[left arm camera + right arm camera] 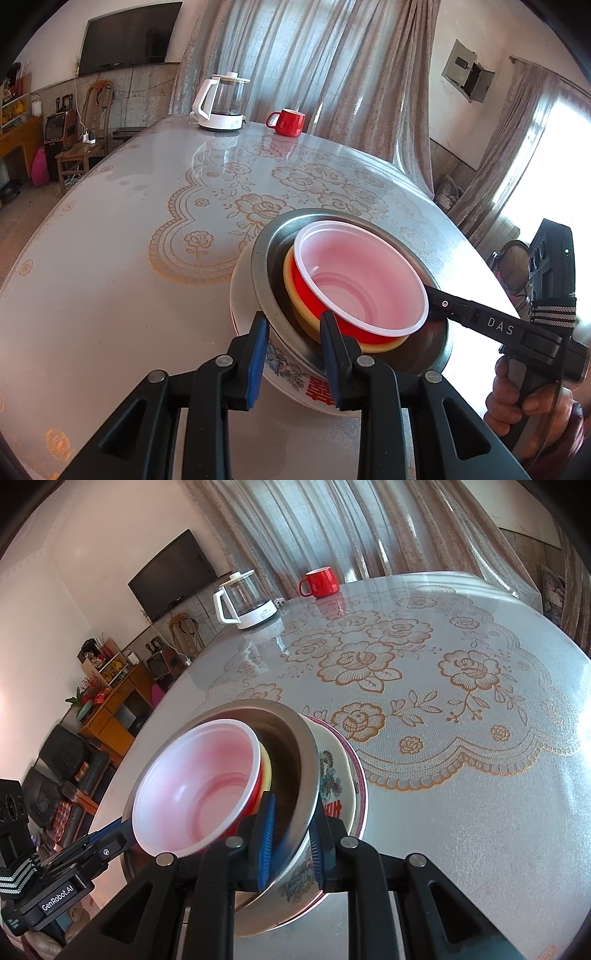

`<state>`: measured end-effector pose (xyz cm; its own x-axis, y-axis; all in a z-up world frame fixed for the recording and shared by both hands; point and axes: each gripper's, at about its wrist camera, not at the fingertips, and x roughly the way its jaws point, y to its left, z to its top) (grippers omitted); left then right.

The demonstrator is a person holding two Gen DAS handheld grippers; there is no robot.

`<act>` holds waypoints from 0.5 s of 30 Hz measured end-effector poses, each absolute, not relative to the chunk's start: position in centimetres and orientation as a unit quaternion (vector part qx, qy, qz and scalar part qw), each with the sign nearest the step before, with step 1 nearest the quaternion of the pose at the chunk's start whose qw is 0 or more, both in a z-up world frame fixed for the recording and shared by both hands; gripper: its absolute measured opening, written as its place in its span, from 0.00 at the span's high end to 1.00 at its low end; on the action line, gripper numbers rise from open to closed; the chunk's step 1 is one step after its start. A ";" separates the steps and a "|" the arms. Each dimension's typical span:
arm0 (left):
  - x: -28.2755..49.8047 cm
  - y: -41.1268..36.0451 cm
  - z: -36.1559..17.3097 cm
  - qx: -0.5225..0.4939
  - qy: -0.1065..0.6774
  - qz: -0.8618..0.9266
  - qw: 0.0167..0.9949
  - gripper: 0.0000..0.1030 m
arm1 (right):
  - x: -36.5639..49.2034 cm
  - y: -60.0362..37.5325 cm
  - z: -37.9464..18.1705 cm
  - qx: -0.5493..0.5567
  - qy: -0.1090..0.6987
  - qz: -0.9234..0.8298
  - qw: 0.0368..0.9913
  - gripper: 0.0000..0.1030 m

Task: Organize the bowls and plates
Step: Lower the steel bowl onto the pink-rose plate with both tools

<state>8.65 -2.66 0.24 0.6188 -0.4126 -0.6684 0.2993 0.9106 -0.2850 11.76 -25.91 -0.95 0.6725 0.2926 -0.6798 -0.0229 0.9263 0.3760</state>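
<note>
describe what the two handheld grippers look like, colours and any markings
Both are matte black with silver pivot bolts and blue ribbed pads. The right gripper reads "DAS" in white, with a striped strap. The left gripper carries a "GenRobot.AI" label and a similar striped strap.

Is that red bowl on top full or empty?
Empty. The red bowl shows its bare pale inside down to the ribbed bottom in both views.

Both wrist views closely face (opposite sides) the stacked bowls (364, 284)
</note>
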 end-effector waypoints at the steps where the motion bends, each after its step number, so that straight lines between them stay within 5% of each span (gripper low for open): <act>1: 8.6 -2.7 0.2 -0.071 0.388 -0.197 0.897 0.72 | 11.8 -25.9 -1.0 0.171 0.395 0.087 0.899 0.84; 15: 8.1 -2.5 0.5 -0.070 0.377 -0.192 0.903 0.71 | 11.3 -26.1 -0.8 0.181 0.397 0.092 0.895 0.79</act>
